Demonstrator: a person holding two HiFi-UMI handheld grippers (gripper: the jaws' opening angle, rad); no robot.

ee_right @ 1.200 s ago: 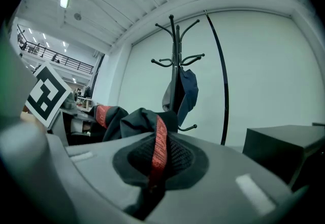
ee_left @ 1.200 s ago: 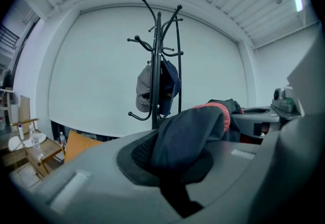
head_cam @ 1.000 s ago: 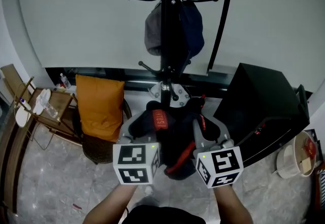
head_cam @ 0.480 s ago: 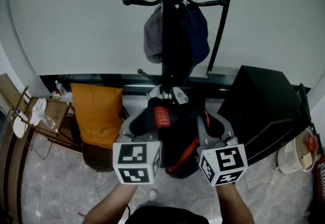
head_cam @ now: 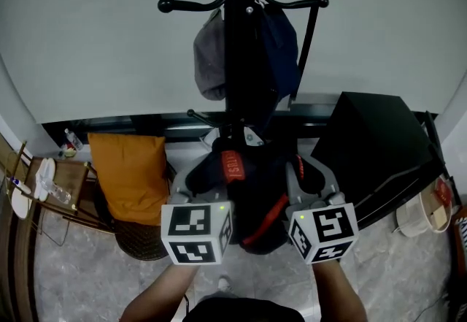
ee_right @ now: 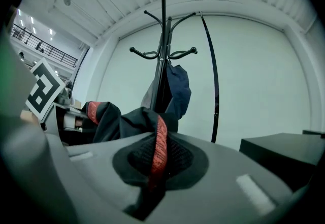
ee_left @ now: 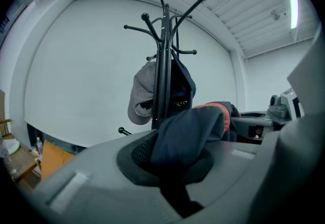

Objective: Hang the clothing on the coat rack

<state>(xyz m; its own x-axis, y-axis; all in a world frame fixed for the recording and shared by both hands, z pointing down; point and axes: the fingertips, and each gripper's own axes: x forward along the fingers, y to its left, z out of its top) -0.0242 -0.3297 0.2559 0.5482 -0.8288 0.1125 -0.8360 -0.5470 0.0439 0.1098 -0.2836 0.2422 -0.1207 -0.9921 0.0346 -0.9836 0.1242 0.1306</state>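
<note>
Before coat rack [head_cam: 237, 58]: left tongs [head_cam: 208, 174], right tongs [head_cam: 300, 171] both clenched on dark garment [head_cam: 255, 196].

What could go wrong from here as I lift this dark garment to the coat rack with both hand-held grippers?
The right hand-held gripper pinches mostly a thin red strip of the dark garment, so it might slip free. A grey cap and a navy cap hang on the coat rack just above; the garment could knock them off.
</note>
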